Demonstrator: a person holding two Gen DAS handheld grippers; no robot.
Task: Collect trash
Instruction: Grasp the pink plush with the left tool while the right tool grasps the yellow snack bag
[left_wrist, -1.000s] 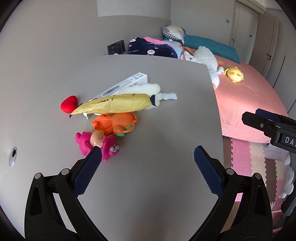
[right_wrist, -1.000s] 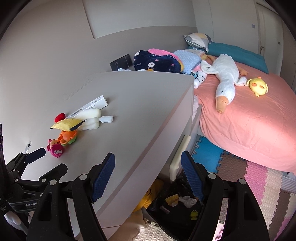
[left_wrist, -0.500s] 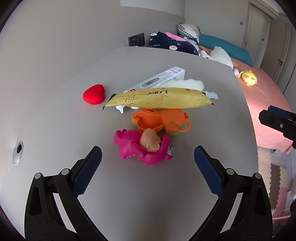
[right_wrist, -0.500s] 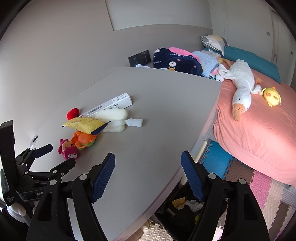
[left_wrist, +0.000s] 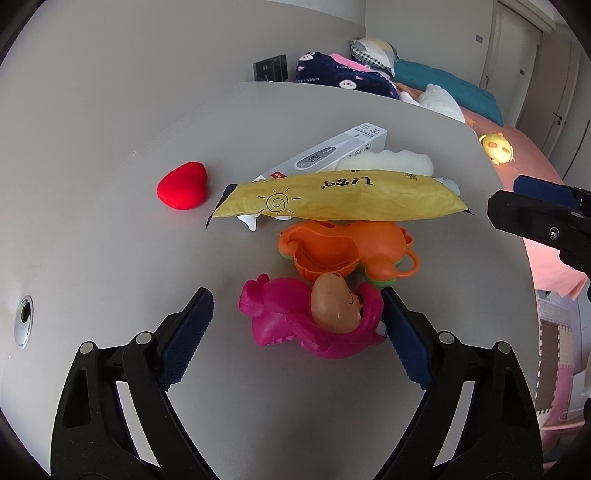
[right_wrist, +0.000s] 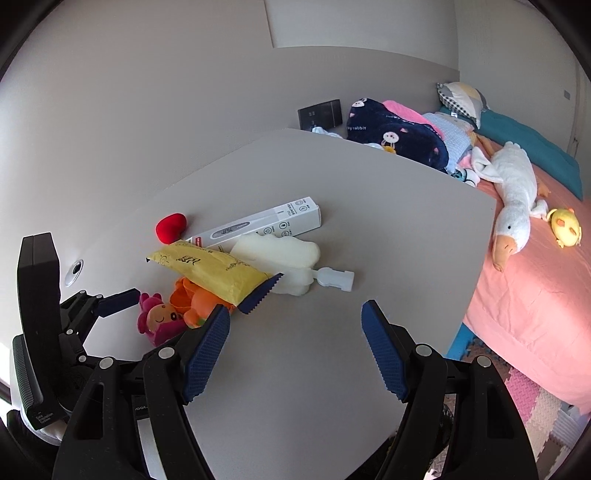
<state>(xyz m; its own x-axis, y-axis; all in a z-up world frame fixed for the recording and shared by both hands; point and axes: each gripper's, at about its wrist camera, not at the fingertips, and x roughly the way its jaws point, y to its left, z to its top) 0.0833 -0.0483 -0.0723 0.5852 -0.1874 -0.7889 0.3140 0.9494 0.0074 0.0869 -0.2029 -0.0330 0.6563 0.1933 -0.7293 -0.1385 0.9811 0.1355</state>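
A pile lies on the grey table (left_wrist: 110, 129): a yellow snack wrapper (left_wrist: 332, 199) rests on an orange toy (left_wrist: 347, 247), with a white thermometer box (left_wrist: 325, 155) and a white sponge-like cloud (left_wrist: 391, 162) behind it. A pink toy figure (left_wrist: 310, 317) lies at the front. My left gripper (left_wrist: 295, 332) is open, its fingers on either side of the pink toy. My right gripper (right_wrist: 295, 339) is open and empty above the table, right of the pile; the wrapper (right_wrist: 214, 269) shows there too.
A red heart (left_wrist: 183, 186) lies left of the pile, and a small white plastic piece (right_wrist: 334, 277) lies right of it. A round hole (left_wrist: 23, 317) is in the table at left. A pink bed (right_wrist: 535, 280) with a plush goose (right_wrist: 513, 199) stands beyond the table's right edge.
Both grippers have moved forward and toward the pile. The pink toy now lies between my left fingers. Both stay open.
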